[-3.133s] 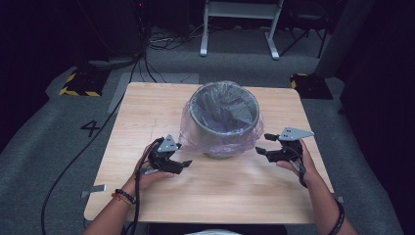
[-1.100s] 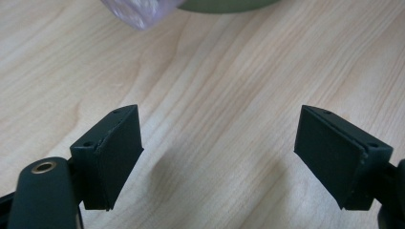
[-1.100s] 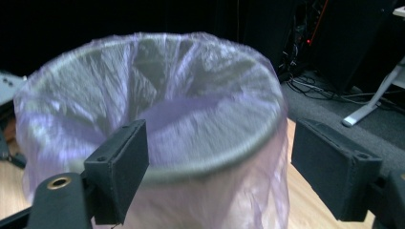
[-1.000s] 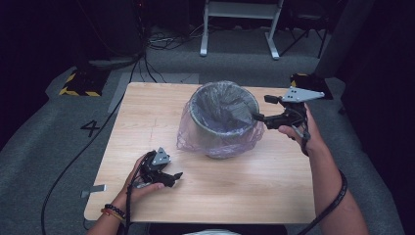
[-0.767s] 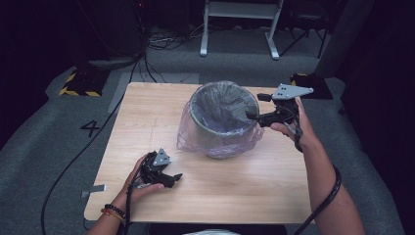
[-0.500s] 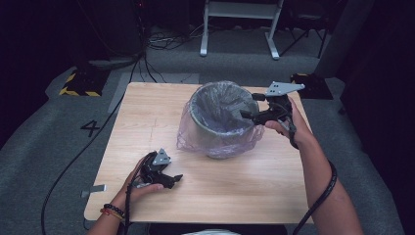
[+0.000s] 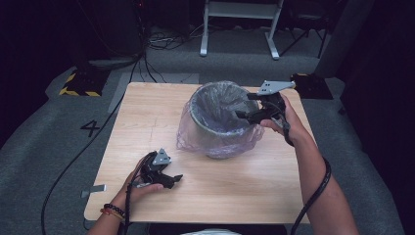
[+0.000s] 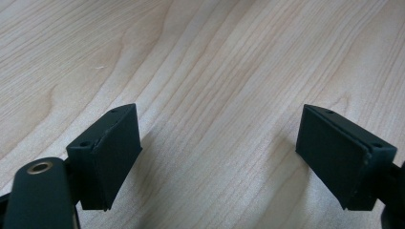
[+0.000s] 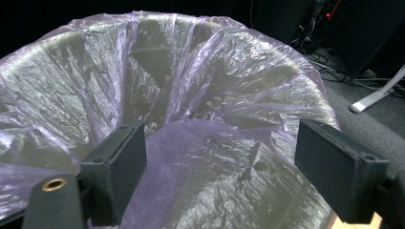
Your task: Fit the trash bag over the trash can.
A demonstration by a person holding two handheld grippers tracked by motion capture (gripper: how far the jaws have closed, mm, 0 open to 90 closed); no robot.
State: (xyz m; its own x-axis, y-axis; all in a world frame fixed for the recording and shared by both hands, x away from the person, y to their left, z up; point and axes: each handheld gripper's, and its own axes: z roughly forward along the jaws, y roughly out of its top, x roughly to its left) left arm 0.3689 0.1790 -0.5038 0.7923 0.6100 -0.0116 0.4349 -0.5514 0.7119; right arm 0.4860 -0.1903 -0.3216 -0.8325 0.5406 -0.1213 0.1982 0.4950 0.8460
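At a wooden table (image 7: 147, 122), a person's right gripper (image 7: 247, 108) is hovering with its jaws spread wide and holding nothing at the right rim of a grey bin (image 7: 218, 129), which is sitting near the table's middle with a purple plastic liner (image 9: 200, 143) draped over its edge. The left gripper (image 7: 172, 178), jaws likewise apart and empty, is resting on the bare tabletop near the front left edge, well apart from the bin.
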